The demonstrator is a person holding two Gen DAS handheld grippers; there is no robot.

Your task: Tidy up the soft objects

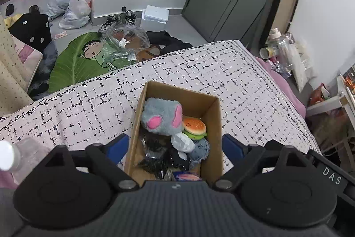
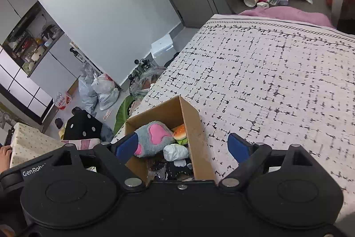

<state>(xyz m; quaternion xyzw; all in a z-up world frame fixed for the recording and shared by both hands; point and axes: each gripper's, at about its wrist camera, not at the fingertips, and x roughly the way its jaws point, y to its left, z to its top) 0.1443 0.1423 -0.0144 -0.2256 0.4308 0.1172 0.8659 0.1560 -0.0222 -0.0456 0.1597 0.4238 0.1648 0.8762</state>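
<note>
Looked basically done: the grey plush (image 1: 163,118), burger toy (image 1: 194,127) and other soft bits sat packed in the cardboard box (image 1: 216,117) at 6 o'clock on the bedspread (image 2: 277,81). Left gripper (image 1: 175,147) and right gripper (image 2: 180,147) were both spread wide, empty.

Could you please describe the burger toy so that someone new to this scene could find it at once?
Look at the patterned bedspread and find the open cardboard box on it. Inside lies a grey plush with pink patches; the burger toy sits beside it against the box wall, the only item with an orange bun and green lettuce edge.
</note>
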